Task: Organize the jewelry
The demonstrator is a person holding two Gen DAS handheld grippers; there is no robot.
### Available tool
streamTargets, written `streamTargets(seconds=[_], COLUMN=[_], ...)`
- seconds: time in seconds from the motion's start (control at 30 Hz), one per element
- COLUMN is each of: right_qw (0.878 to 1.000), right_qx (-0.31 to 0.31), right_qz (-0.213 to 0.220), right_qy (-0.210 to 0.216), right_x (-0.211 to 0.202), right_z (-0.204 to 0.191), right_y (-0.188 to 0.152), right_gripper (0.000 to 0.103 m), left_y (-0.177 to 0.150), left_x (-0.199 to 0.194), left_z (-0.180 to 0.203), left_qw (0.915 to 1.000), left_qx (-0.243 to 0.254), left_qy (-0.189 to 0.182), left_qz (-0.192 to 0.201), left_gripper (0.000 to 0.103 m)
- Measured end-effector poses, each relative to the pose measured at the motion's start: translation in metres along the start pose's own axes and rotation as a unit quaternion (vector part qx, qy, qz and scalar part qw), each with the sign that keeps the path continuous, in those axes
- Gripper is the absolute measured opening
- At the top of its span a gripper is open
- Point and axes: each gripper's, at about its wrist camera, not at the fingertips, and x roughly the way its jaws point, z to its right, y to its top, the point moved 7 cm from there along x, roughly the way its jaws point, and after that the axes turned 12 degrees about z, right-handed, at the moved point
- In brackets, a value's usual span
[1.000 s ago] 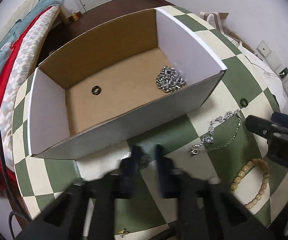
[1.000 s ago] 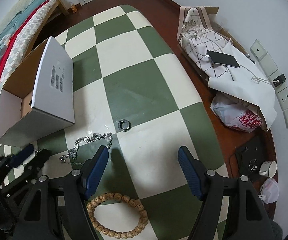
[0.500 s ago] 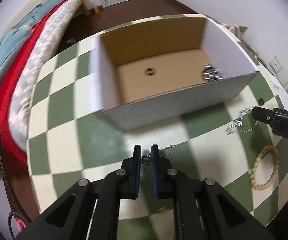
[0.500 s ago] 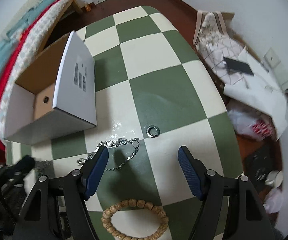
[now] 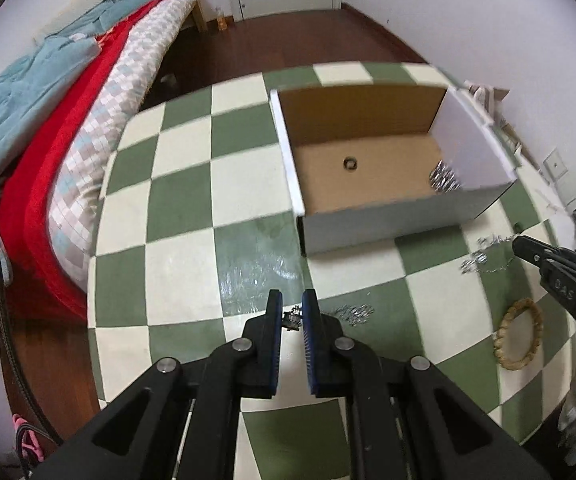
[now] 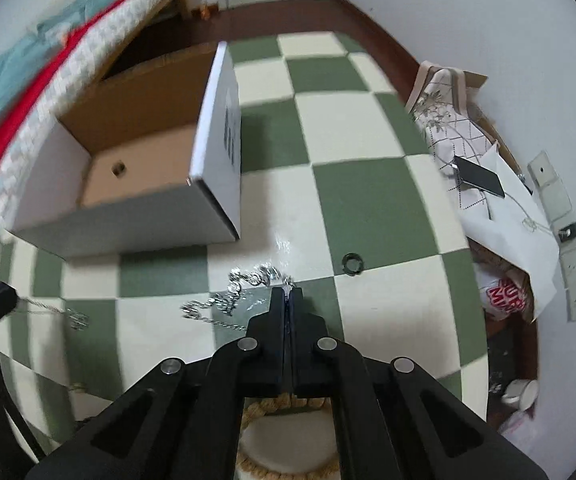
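Note:
A white cardboard box [image 5: 388, 224] [image 6: 135, 228] stands on the green-and-cream checked table [image 5: 175, 184]. It holds a dark ring [image 5: 350, 163] and a heap of silver chain [image 5: 444, 178]. My left gripper [image 5: 292, 312] is shut on a thin silver chain [image 5: 292, 319] whose rest trails on the table [image 5: 354, 314]. My right gripper [image 6: 286, 294] is shut on one end of a silver crystal necklace [image 6: 247, 280] that lies on the table. A wooden bead bracelet [image 5: 518, 336] lies at the right. A second dark ring [image 6: 352, 263] lies on the table.
A bed with red, patterned and teal covers [image 5: 67, 100] runs along the table's left side. A cloth bag [image 6: 448, 120], a phone [image 6: 480, 176], white paper and a plastic bag [image 6: 504, 292] lie on the floor at the right. Wall sockets [image 6: 568, 240] are behind them.
My left gripper has closed on the thin chain and pulled back and left from the box. My right gripper has closed from wide open and now pinches the necklace's end.

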Motion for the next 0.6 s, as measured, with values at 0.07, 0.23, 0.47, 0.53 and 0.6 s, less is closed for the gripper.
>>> streamTargets(seconds=[0.07, 0.23, 0.47, 0.53, 0.6], right_qw=[1.000, 0.997, 0.996, 0.995, 0.994], right_qx=[0.013, 0.022, 0.009, 0.004, 0.004], right_qz=[0.025, 0.069, 0.084, 0.089, 0.094], right_qy=[0.009, 0.030, 0.042, 0.045, 0.049], right_x=[-0.023, -0.073, -0.106, -0.114, -0.121], right_z=[0.001, 0.001, -0.010, -0.015, -0.022], right_y=[0.008, 0.031, 0.052, 0.060, 0.068], right_gripper=[0.002, 0.002, 0.002, 0.002, 0.002], left_y=[0.010, 0.037, 0.068, 0.076, 0.085], left_x=[-0.013, -0.044, -0.073, -0.077, -0.080], left_z=[-0.003, -0.010, -0.011, -0.011, -0.010], left_qw=[0.9999, 0.9986, 0.9965, 0.9960, 0.9954], left_qx=[-0.008, -0.015, -0.028, -0.035, -0.040], left_qy=[-0.005, -0.008, 0.000, 0.001, 0.005], left_qz=[0.014, 0.050, 0.079, 0.082, 0.087], left_gripper=[0.007, 0.007, 0.007, 0.007, 0.007])
